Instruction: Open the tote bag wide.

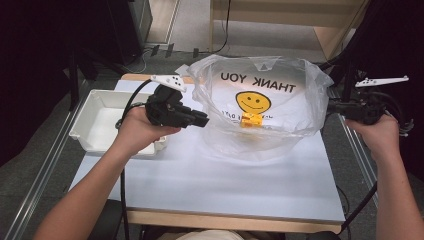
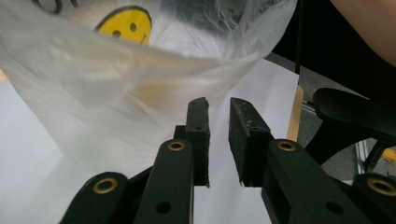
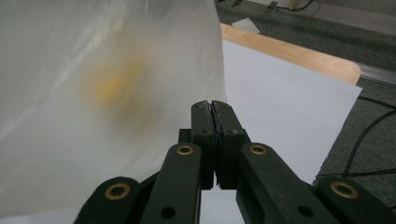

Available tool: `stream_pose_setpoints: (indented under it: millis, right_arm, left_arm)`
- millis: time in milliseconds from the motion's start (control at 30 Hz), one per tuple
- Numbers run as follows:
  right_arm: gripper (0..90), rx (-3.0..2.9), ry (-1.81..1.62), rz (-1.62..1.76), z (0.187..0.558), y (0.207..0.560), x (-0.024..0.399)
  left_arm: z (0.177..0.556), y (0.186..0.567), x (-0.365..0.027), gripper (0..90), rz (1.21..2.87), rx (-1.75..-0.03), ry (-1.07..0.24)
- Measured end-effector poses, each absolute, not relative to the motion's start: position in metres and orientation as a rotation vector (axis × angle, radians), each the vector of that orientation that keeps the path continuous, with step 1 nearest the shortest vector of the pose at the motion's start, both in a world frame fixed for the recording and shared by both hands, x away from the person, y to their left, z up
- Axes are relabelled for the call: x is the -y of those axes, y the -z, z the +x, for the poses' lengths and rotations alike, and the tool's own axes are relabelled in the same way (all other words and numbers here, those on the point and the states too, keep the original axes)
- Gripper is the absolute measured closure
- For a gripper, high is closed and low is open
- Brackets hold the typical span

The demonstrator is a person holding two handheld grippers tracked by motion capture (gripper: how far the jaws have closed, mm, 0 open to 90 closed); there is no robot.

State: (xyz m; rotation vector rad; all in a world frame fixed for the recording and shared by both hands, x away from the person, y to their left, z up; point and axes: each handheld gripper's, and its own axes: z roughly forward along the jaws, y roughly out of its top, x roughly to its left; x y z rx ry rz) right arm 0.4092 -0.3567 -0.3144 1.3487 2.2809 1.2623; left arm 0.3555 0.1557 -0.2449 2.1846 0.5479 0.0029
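Right gripper view has the right tongs pressed tight together on the edge of the plastic bag. Left tongs stand slightly apart with the bag's rim just beside them, not gripped. Bag hangs open over the bench, a small yellow block inside. Looks like the opening-and-lifting step; next, the left tongs need a firm pinch.

A lab test bench is indicated by the white-topped table, metal frame rails, and trailing floor cables.
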Motion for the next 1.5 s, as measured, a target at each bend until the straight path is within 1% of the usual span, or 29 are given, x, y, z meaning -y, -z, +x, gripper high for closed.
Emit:
stream_pose_setpoints:
  millis: [67,233,467,767,933,1100,1300,1500]
  right_arm:
    - [89.7,-2.274,-1.266,1.348,0.411,0.311,0.357]
    - [89.7,-2.235,-1.287,1.350,0.421,0.292,0.359]
    - [89.7,-2.214,-1.282,1.313,0.432,0.258,0.356]
    - [89.6,-2.169,-1.312,1.306,0.452,0.226,0.354]
    - [89.6,-2.187,-1.295,1.236,0.454,0.199,0.336]
    - [89.8,-2.226,-1.301,1.163,0.452,0.184,0.314]
    - [90.0,-2.291,-1.299,1.090,0.450,0.183,0.289]
    - [90.0,-2.316,-1.332,0.987,0.447,0.183,0.261]
  left_arm:
    - [0.358,0.240,-0.154,81.7,2.185,-0.550,-0.009]
    - [0.368,0.224,-0.144,83.4,2.201,-0.542,-0.033]
    - [0.389,0.204,-0.128,83.8,2.226,-0.525,-0.050]
    - [0.415,0.190,-0.112,83.6,2.218,-0.548,-0.069]
    - [0.427,0.183,-0.101,82.7,2.246,-0.560,-0.103]
    - [0.434,0.175,-0.095,82.4,2.236,-0.564,-0.114]
    - [0.445,0.174,-0.084,81.5,2.262,-0.583,-0.124]
    - [0.453,0.171,-0.074,82.2,2.242,-0.581,-0.110]
